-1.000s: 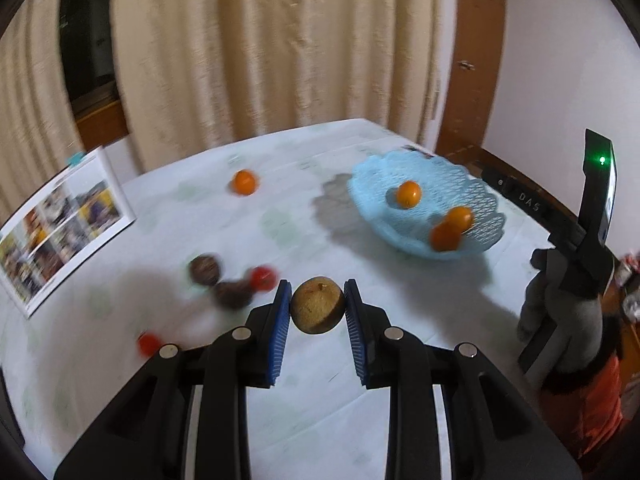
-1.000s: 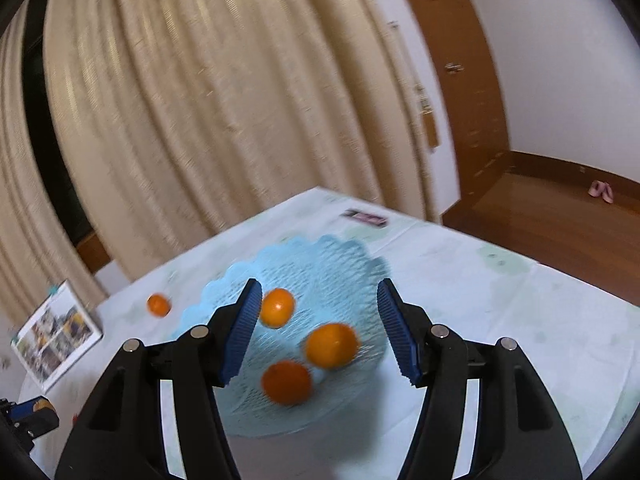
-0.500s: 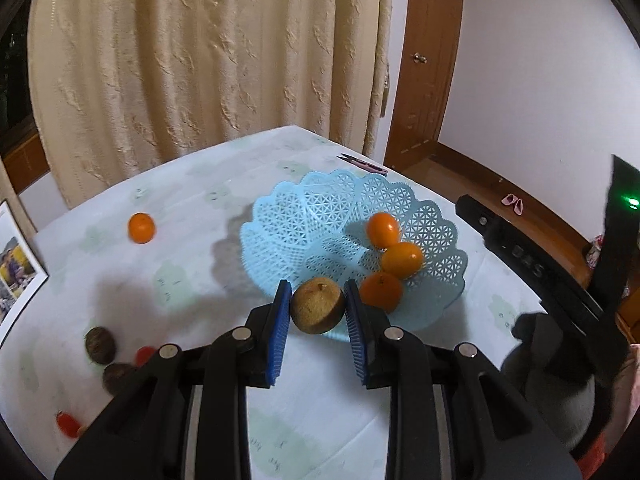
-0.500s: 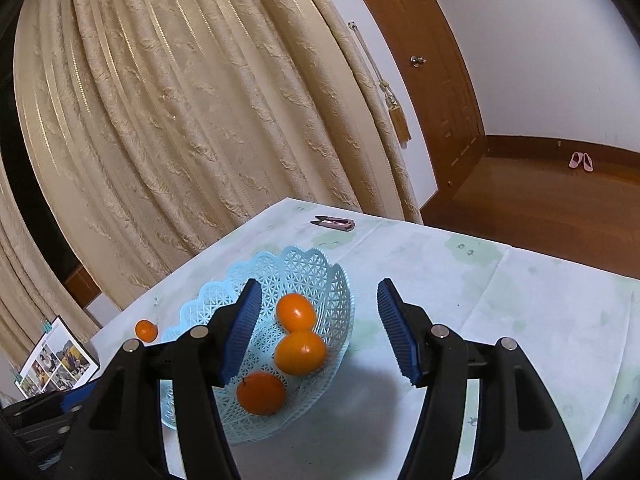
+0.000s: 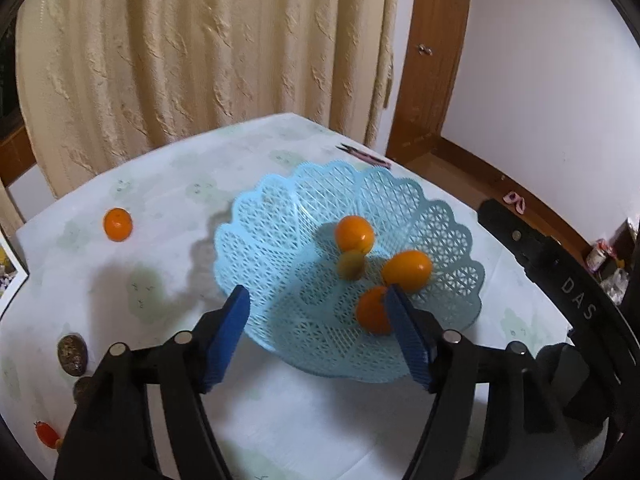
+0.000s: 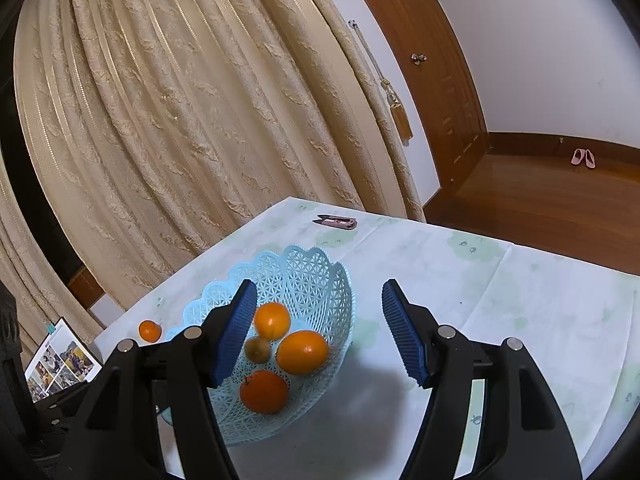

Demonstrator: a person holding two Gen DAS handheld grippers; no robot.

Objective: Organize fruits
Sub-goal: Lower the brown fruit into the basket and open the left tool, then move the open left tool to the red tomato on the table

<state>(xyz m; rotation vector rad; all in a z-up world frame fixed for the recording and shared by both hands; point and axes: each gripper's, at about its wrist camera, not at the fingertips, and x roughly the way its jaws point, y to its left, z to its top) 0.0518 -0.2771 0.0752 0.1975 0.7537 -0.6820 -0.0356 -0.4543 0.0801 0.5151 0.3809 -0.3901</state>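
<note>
A light blue lattice basket [image 5: 280,240] [image 6: 320,280] stands on the white table. It holds three oranges [image 5: 354,234] [image 6: 302,352] and a brownish-green fruit [image 5: 351,265] [image 6: 258,350]. My left gripper [image 5: 318,334] is open and empty just above the basket's near rim. My right gripper [image 6: 318,330] is open and empty, to the right of the basket. One orange [image 5: 117,224] [image 6: 150,330] lies loose on the table left of the basket.
Two dark brown fruits [image 5: 72,354] and small red tomatoes [image 5: 46,432] lie at the left table edge. A photo booklet [image 6: 60,364] lies at far left. Pink clippers [image 6: 336,222] lie at the table's far corner behind the basket.
My left gripper opened and let go of the brownish fruit, which now lies in the basket among the oranges. The right gripper stayed open and hardly moved.
</note>
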